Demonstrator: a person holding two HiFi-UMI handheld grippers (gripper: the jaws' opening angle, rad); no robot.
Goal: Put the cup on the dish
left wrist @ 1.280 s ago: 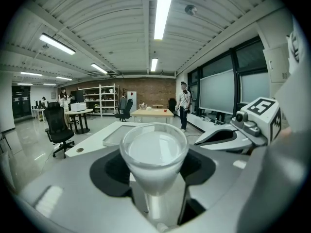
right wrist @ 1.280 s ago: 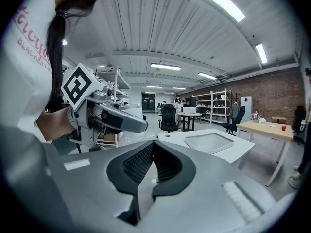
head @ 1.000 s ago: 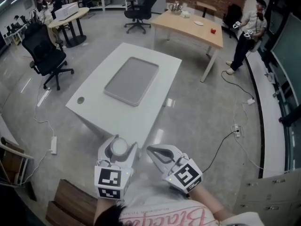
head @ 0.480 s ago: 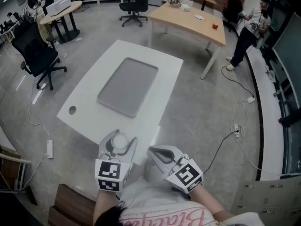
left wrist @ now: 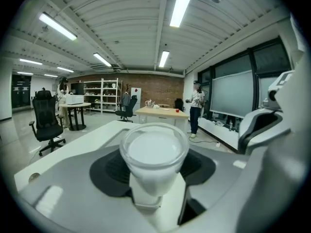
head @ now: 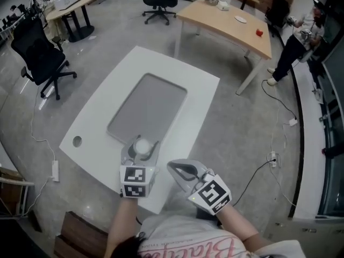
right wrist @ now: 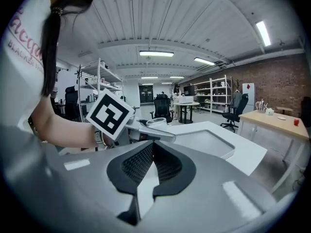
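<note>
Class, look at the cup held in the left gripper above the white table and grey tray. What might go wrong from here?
The left gripper pinches the cup low, near its narrow base, so it may tip or slip.
The cup hangs by the near rim of the tray; released there, it may land on the rim and topple.
The right gripper, shut and empty, sits close and might bump it.

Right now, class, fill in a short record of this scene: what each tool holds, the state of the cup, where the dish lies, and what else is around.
left tool: shut on the cup
cup: pale, upright, not yet set on the dish
right tool: shut, nothing in it, beside the left tool
dish: grey, flat on the white table
surroundings: wooden table, black office chair, a person standing at the far right
</note>
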